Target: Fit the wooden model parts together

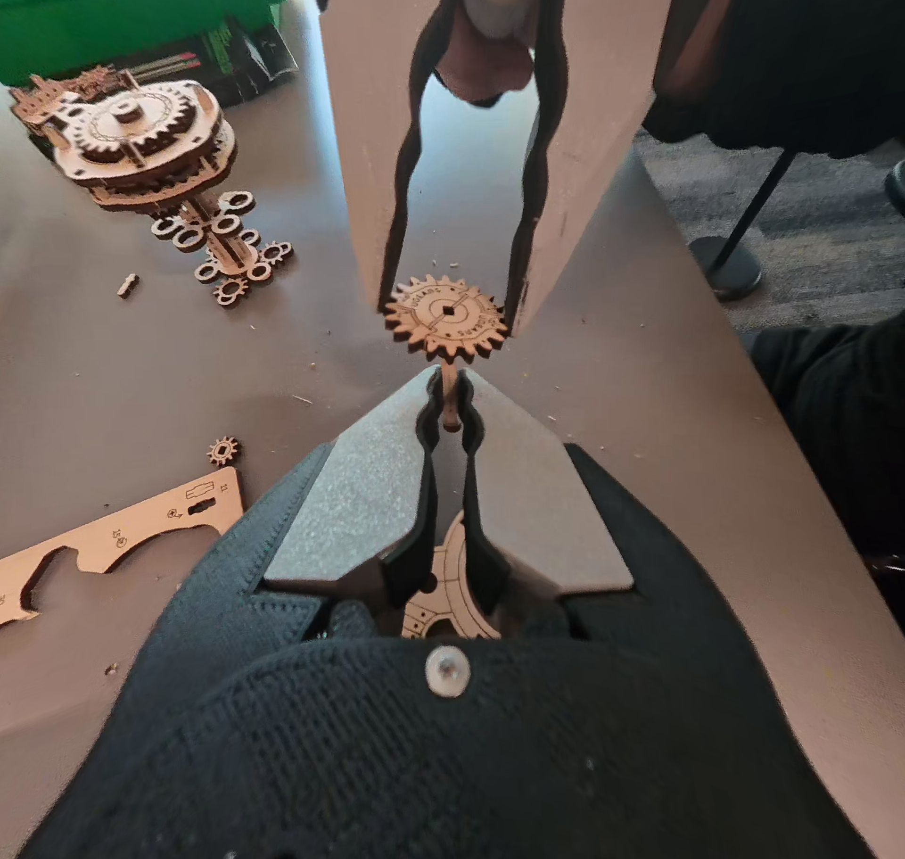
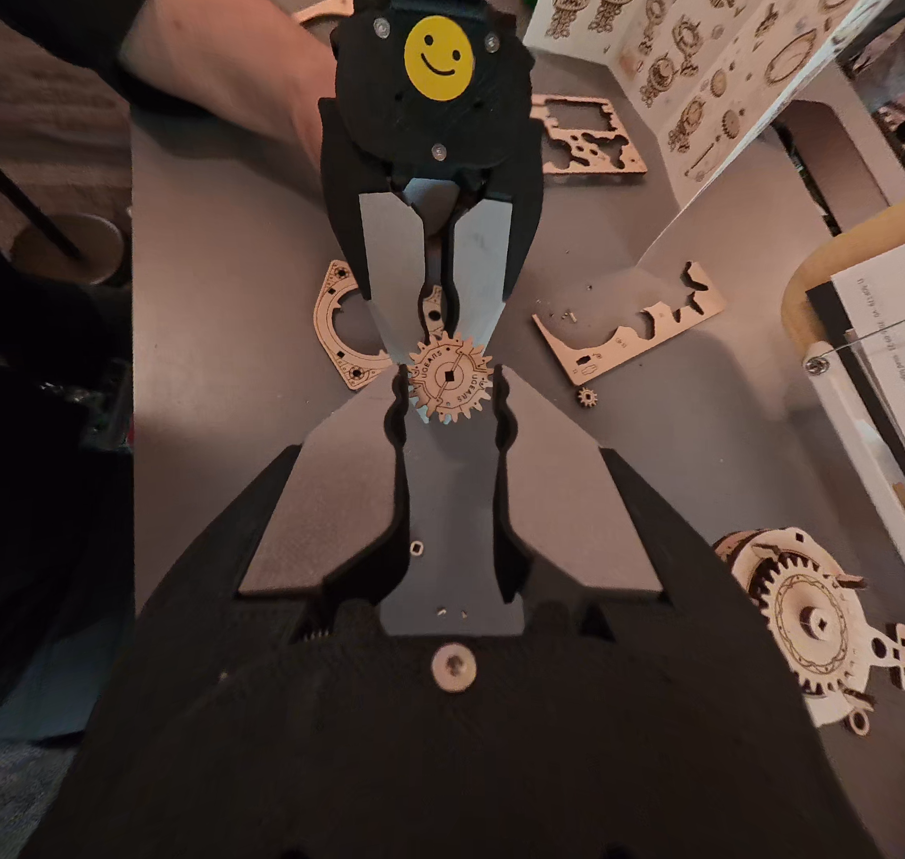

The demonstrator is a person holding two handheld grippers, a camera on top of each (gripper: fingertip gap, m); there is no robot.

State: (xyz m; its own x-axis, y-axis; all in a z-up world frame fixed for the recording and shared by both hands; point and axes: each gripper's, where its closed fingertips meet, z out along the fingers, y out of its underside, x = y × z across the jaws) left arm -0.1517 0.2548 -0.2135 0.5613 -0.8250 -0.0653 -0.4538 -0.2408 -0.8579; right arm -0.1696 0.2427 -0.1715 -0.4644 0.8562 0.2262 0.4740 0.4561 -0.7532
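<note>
Just above the grey table (image 1: 612,443), a little way from the half-built gear model (image 1: 132,145), the left tongs (image 1: 448,385) are pinched tight on a thin wooden peg (image 1: 449,397) that's poking into the underside of a toothed wheel (image 1: 444,318). The right tongs (image 2: 449,385) are spread about the wheel's width, tips at its rim, though I can't tell if they're actually squeezing it. Looks like the push-on step to me, so I'd keep the peg square to the wheel's centre hole and press gently, since thin ply probably snaps if twisted.
</note>
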